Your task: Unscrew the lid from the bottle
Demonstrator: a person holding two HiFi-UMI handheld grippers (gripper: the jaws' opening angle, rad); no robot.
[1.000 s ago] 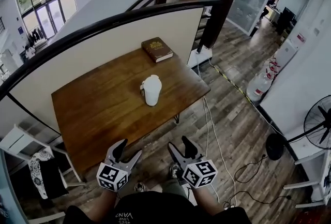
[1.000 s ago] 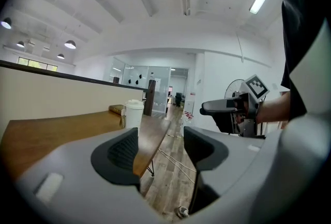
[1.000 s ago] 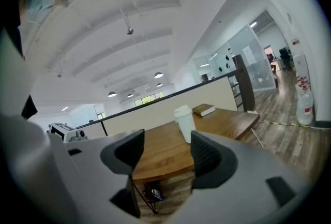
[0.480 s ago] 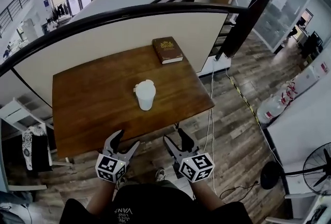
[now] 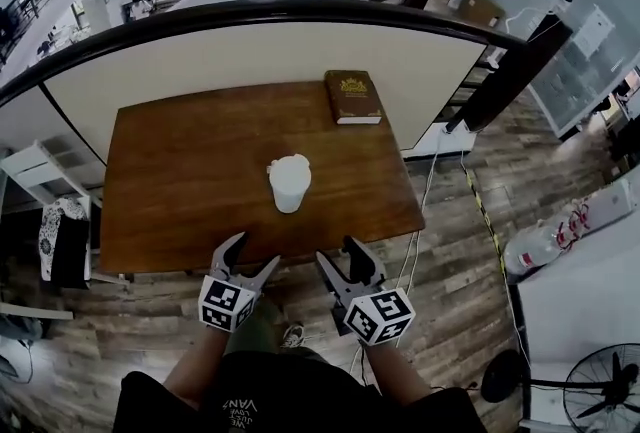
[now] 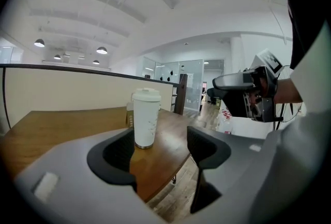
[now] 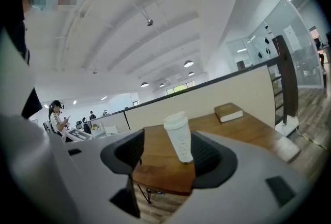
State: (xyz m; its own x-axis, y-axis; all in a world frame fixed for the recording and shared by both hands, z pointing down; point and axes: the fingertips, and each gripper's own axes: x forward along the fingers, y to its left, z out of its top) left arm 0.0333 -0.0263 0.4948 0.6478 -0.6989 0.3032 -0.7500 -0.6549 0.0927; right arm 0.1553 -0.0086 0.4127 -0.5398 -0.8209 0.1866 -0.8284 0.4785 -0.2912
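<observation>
A white bottle (image 5: 289, 183) with its white lid (image 6: 147, 94) on stands upright near the middle of the wooden table (image 5: 180, 181). Both grippers hover over the floor just short of the table's near edge, well apart from the bottle. My left gripper (image 5: 252, 256) is open; its jaws have just been opening, with nothing between them. My right gripper (image 5: 340, 254) is open and empty too. The left gripper view shows the bottle (image 6: 146, 117) beyond the jaws, and the right gripper view shows the bottle (image 7: 179, 137) the same way.
A brown book (image 5: 353, 97) lies at the table's far right corner. A cream partition with a dark rail (image 5: 300, 13) backs the table. A white rack (image 5: 40, 183) stands at the left. Cables (image 5: 425, 211) and water jugs (image 5: 545, 246) are on the floor at the right.
Both grippers have come up toward the table's near edge and now point at the bottle. The left jaws stand a little wider. The bottle has not moved.
</observation>
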